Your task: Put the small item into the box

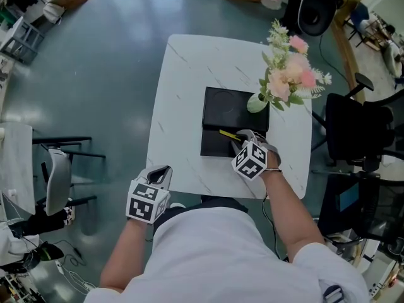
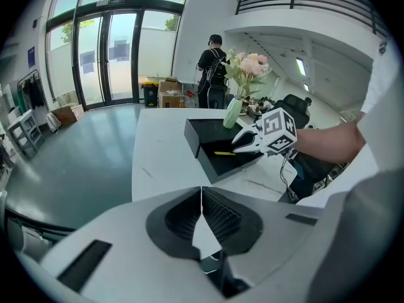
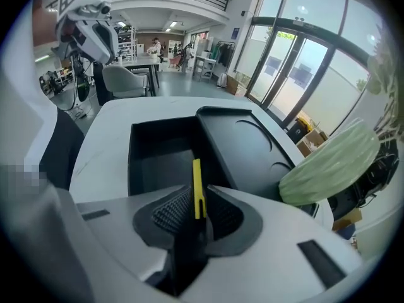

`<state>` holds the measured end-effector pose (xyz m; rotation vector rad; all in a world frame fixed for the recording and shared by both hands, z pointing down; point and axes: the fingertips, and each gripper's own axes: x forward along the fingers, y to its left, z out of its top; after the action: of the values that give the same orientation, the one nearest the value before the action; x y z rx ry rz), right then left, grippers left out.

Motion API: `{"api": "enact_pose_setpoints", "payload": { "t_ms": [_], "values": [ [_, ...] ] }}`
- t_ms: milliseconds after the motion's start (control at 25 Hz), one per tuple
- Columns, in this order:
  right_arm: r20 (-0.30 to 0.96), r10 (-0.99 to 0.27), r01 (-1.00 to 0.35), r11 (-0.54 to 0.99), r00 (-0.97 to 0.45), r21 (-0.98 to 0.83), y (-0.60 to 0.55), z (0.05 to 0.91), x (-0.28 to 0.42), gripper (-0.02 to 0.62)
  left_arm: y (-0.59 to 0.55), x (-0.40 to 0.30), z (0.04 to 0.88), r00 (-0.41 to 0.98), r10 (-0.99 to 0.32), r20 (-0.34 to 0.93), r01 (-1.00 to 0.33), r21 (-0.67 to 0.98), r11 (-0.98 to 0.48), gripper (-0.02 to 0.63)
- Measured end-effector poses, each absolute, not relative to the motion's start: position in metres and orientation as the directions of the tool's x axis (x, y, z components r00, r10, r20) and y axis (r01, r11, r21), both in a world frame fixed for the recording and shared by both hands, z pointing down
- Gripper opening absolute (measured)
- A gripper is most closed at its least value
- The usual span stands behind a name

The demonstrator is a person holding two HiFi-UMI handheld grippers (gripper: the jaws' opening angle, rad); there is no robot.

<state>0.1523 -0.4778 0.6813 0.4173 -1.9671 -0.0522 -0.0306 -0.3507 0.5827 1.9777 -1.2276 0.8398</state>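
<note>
A thin yellow strip stands clamped between the jaws of my right gripper, which is shut on it. This gripper hovers over the open black box on the white table, and the yellow strip points into the box's tray. The box's lid lies open behind the tray. My left gripper is at the table's front edge, left of the box. Its jaws are shut with nothing between them.
A pale green vase with pink flowers stands on the lid's far right corner, close to my right gripper. Chairs stand right of the table and a stool to its left. A person stands far off.
</note>
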Motion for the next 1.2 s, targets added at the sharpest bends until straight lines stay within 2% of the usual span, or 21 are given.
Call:
{"api": "enact_pose_setpoints", "payload": {
  "t_ms": [320, 680, 840, 960, 1080, 1200],
  "values": [
    [0.856, -0.377, -0.304, 0.912, -0.353, 0.277, -0.46, 0.653, 0.156, 0.089, -0.338, -0.028, 0.569, 0.39, -0.532, 0.752, -0.902, 0.194, -0.386, 0.017],
    [0.757, -0.458, -0.471, 0.852, -0.465, 0.227, -0.4, 0.579, 0.126, 0.083, -0.291, -0.031, 0.546, 0.455, -0.548, 0.702, -0.865, 0.202, -0.46, 0.017],
    [0.701, -0.459, -0.571, 0.816, -0.545, 0.089, -0.354, 0.559, 0.107, 0.053, -0.263, -0.031, 0.53, 0.496, -0.551, 0.672, -0.839, 0.208, -0.502, 0.017],
    [0.651, -0.433, -0.634, 0.768, -0.624, -0.097, -0.316, 0.55, 0.097, 0.02, -0.246, -0.027, 0.522, 0.526, -0.546, 0.652, -0.815, 0.205, -0.541, 0.017],
    [0.563, -0.447, -0.67, 0.688, -0.695, -0.279, -0.279, 0.538, 0.093, 0.017, -0.229, -0.024, 0.518, 0.557, -0.538, 0.633, -0.793, 0.213, -0.571, 0.017],
    [0.508, -0.485, -0.685, 0.639, -0.712, -0.351, -0.244, 0.526, 0.091, 0.017, -0.212, -0.023, 0.512, 0.592, -0.528, 0.608, -0.773, 0.246, -0.584, 0.017]
  ]
}}
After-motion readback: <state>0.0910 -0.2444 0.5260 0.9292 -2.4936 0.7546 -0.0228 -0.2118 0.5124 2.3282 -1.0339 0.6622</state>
